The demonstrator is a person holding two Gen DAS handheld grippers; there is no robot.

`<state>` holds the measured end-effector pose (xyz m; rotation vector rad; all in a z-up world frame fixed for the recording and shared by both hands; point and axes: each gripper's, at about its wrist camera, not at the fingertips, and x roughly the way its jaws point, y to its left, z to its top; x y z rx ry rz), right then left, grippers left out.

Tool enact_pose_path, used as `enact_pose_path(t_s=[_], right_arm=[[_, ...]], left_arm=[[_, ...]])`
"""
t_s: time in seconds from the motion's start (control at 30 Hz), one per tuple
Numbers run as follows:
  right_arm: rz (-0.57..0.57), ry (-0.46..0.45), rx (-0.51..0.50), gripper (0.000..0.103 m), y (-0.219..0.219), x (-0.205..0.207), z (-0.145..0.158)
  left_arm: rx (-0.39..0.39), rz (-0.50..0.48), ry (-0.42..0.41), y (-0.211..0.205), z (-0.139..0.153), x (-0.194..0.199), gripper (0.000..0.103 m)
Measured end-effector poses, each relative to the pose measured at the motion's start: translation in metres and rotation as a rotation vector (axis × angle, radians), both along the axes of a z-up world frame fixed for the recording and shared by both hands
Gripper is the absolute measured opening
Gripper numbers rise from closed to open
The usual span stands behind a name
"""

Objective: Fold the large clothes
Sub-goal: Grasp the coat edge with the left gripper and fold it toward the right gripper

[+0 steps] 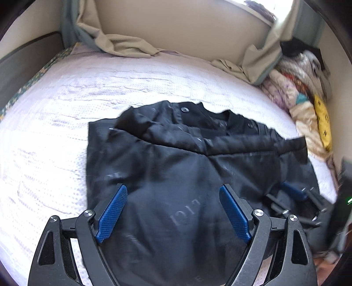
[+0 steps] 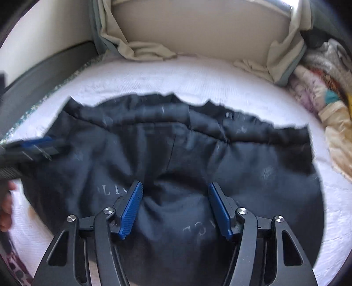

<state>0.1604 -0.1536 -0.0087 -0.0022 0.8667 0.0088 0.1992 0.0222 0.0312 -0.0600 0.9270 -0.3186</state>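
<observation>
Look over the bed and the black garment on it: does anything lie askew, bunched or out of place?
Yes. The black garment is only roughly folded: its far edge is ragged, and one end pokes out sideways toward the pile of fabrics. Cloth bunches between the right gripper fingers.

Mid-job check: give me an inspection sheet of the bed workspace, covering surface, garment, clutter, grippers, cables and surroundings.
Surface: white textured bedspread, mostly bare around the garment.
Job's things: black fabric jacket with snap buttons, lying folded, faint lettering showing.
Clutter: heap of multicoloured clothes at the bed's far right; beige crumpled sheet along the wall.
Grippers: left gripper open above the jacket, nothing held; right gripper open, jacket fabric bunched between its blue fingers.
Cables: nothing seen.
Surroundings: cream wall behind.
</observation>
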Motion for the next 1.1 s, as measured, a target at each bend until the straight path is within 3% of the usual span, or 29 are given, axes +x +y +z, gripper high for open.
enact_pose_path(t_s=[0.63, 0.87, 1.1], right_arm=[[-0.011, 0.012, 0.008, 0.062, -0.004, 0.006, -0.025], [-0.012, 0.014, 0.014, 0.062, -0.005, 0.006, -0.025], [-0.010, 0.015, 0.016, 0.062, -0.006, 0.006, -0.025]], left_arm=[[-0.043, 0.149, 0.038, 0.078, 0.009, 0.000, 0.089], [-0.172, 0.195, 0.178, 0.109, -0.024, 0.005, 0.089], [-0.395, 0.212, 0.344, 0.123, -0.067, 0.012, 0.096]])
